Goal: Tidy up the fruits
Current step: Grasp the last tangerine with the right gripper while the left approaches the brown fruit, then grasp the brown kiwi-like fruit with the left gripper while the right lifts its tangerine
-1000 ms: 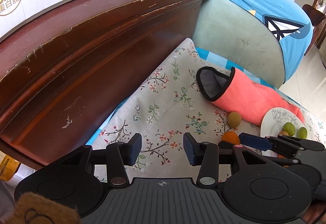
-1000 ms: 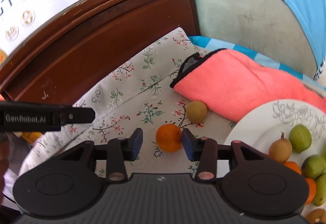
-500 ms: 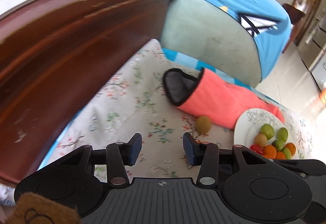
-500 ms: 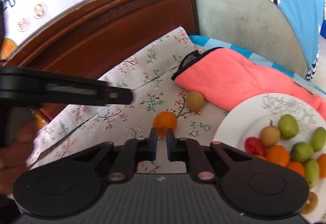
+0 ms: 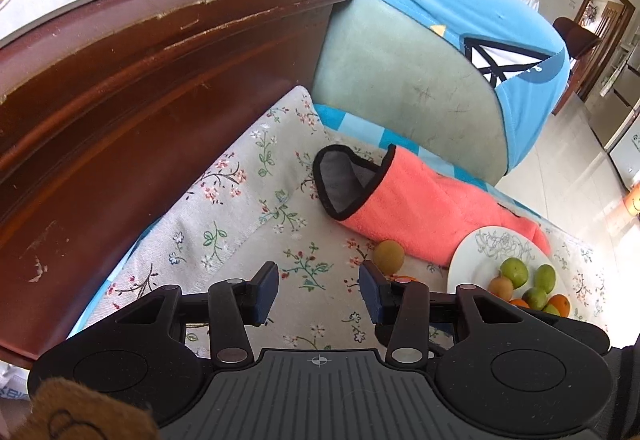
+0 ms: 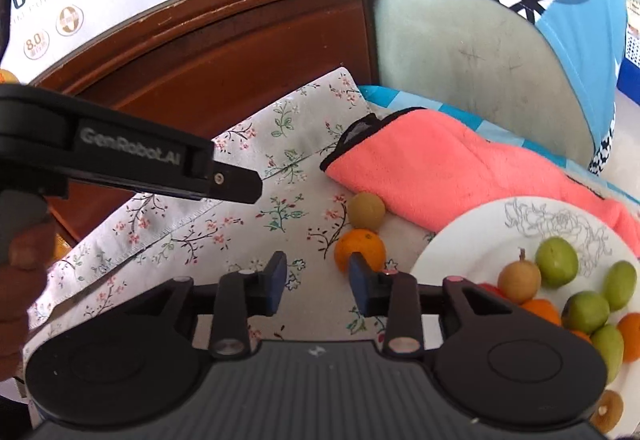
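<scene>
Your right tongs (image 6: pixel 317 284) are spread and empty; the orange (image 6: pixel 359 248) lies just ahead of their right finger on the floral cloth (image 6: pixel 224 215), beside the plate (image 6: pixel 460 240). Your left tongs (image 5: pixel 318 294) are spread too, holding nothing.

bare floral cloth (image 5: pixel 256 199) lies open left of the orange (image 6: pixel 360 246); the towel (image 6: pixel 440 167), plate (image 6: pixel 460 240) and wooden board (image 5: pixel 140 79) hem it in.
</scene>
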Demonstrator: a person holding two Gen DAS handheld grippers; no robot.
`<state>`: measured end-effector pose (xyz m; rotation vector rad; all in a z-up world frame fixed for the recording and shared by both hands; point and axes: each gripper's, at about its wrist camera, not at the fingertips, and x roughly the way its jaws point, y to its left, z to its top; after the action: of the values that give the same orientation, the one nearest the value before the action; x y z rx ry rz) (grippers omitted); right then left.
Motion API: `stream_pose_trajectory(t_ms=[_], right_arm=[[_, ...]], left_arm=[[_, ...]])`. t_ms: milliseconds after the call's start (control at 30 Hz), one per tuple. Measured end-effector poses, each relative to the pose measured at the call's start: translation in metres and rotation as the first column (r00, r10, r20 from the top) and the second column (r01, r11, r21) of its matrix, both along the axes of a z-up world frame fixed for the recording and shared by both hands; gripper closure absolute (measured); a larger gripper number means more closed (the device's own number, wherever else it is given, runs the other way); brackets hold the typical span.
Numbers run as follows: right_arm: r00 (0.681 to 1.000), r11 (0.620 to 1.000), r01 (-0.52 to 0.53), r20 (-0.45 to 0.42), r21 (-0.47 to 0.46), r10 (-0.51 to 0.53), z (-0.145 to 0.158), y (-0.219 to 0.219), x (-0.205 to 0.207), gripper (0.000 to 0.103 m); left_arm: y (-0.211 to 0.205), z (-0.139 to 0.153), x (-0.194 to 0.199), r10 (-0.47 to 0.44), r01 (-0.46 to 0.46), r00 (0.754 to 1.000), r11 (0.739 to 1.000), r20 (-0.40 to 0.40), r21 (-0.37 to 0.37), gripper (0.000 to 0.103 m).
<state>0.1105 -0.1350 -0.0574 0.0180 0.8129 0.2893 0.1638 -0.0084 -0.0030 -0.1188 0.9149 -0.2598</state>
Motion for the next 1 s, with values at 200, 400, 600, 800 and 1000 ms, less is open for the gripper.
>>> stream_pose_trajectory(t_ms=[200, 400, 600, 800, 1000], right_arm=[[0.998, 0.995, -0.044, 0.049, -0.087, 0.049, 0.009, 0.007, 0.002, 0.067], [0.992, 0.972, -0.105, 0.041, -0.209, 0.116, 0.001, 0.020, 0.009, 0.065], [0.989, 0.954, -0.123, 0.040, -0.274, 0.139, -0.002, 0.020, 0.017, 0.066], [0.987, 0.941, -0.137, 0.036, -0.309, 0.156, -0.008, 0.011, 0.021, 0.066], [0.985, 0.940, -0.149, 0.038, -0.308, 0.168, -0.010, 0.000, 0.020, 0.073]], left_arm=[[0.000, 0.000, -0.001, -0.014, 0.014, 1.000, 1.000, -0.001, 0.003, 0.060], [-0.001, -0.001, 0.002, -0.015, 0.015, 1.000, 0.999, -0.017, -0.034, 0.060], [-0.001, 0.001, 0.002, -0.013, 0.013, 1.000, 0.999, -0.014, -0.038, 0.060], [0.000, -0.001, 0.004, -0.011, 0.010, 1.000, 0.999, -0.019, -0.039, 0.060], [-0.003, -0.010, 0.013, -0.021, 0.018, 0.998, 0.997, -0.053, -0.072, 0.060]])
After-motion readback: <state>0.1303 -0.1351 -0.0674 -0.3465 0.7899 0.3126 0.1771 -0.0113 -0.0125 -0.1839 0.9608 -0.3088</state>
